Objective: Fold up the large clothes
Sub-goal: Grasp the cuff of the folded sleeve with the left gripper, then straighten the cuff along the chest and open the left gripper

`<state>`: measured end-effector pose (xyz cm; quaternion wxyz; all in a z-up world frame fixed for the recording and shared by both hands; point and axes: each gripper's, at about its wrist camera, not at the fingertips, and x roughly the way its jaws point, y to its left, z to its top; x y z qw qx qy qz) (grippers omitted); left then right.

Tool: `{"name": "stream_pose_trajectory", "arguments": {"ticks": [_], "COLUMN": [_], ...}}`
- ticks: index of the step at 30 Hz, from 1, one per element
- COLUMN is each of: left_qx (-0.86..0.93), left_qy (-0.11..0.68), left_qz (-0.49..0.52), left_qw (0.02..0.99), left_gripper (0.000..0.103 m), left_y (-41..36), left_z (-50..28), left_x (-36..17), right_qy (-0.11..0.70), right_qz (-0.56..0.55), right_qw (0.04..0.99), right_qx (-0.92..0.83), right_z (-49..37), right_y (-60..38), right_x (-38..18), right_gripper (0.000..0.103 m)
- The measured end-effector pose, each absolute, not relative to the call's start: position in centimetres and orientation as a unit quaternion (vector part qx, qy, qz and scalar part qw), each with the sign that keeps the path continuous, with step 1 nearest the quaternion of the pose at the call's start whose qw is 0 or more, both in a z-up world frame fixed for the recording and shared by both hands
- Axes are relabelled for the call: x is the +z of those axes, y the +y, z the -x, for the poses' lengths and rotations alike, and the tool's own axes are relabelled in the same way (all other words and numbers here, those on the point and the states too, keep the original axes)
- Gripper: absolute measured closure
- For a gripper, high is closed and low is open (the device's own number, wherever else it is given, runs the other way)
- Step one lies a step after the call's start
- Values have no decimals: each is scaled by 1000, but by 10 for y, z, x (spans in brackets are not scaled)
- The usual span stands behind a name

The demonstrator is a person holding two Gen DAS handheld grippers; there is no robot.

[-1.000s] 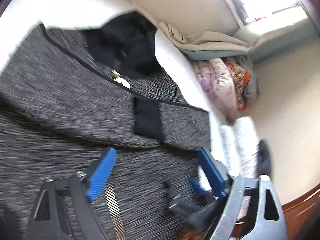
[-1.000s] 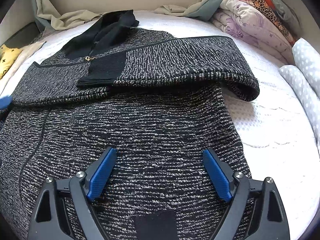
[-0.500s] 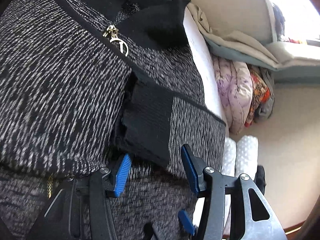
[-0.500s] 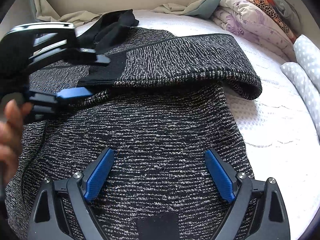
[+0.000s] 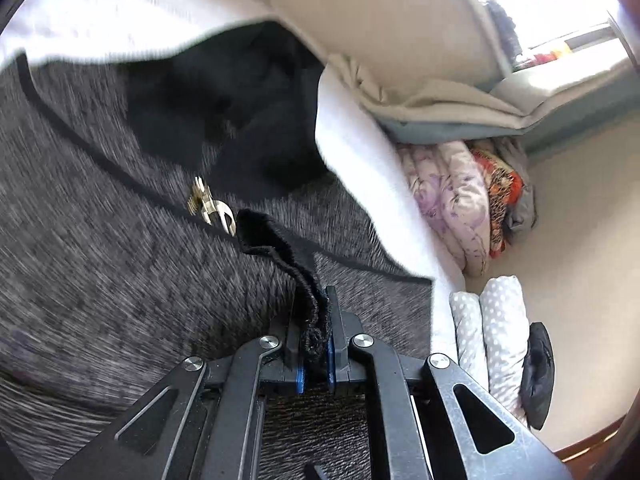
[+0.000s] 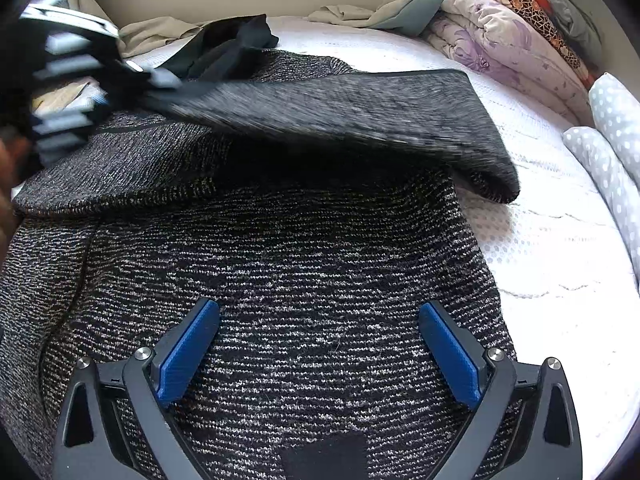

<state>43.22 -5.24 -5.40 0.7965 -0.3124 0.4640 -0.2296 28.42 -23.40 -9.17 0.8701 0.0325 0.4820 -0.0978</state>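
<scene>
A large black-and-white speckled knit jacket (image 6: 300, 260) lies spread on a white mattress (image 6: 560, 260), its black hood (image 6: 228, 48) at the far end. My left gripper (image 5: 314, 300) is shut on the sleeve's black cuff (image 5: 280, 248), close to the gold zipper pull (image 5: 208, 204). In the right wrist view the left gripper (image 6: 80, 88) is a blur at the left, holding the sleeve (image 6: 340, 108) raised over the jacket's chest. My right gripper (image 6: 320, 320) hovers over the jacket's lower body, its jaws opening wide, the pads pressing on nothing.
Folded floral quilts (image 6: 512, 40) and polka-dot pillows (image 6: 612, 128) line the mattress's right side. A beige sheet (image 6: 380, 12) is bunched along the far wall. A hand (image 6: 8, 184) shows at the left edge. A small dark object (image 5: 540, 372) lies beside the pillows.
My left gripper came in over the sleeve's end, closed on the black cuff and drew the sleeve up and leftward. The right gripper kept its place while its jaws widened a little.
</scene>
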Motion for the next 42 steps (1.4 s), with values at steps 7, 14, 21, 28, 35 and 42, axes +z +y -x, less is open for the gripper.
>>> {"name": "stream_pose_trajectory", "arguments": {"ticks": [7,14,21,28,35,42], "left_qx": [-177,-131,-105,-65,-9,-69], "left_qy": [431,412,415,463,431,468], "left_qz": [272,267,245,231,166,131], "left_qw": [842,861,870,853,887,871], "left_gripper": [93,93,93,87,57,56], "left_y": [18,76,90,93,100,65], "left_z": [-433,-433,-433,-432,-404,-400], "left_x": [-38,-48,-63,-95,-59,-78], "right_qy": [481,481,481,481,481,481], "right_qz": [-32,-32,-31,-31,-31,-29], "right_qw": [871,871,871,871,870,870], "right_qx": [-99,-99,-99,-99,-99,-101], "right_z": [-284,-284,-284,-284,-284,-286], "right_y": [-233,-233,-233,-233,-233,-233], "right_x": [-92,-92,-92,-92,-92,-92], "right_gripper": [3,3,3,3,3,3]}}
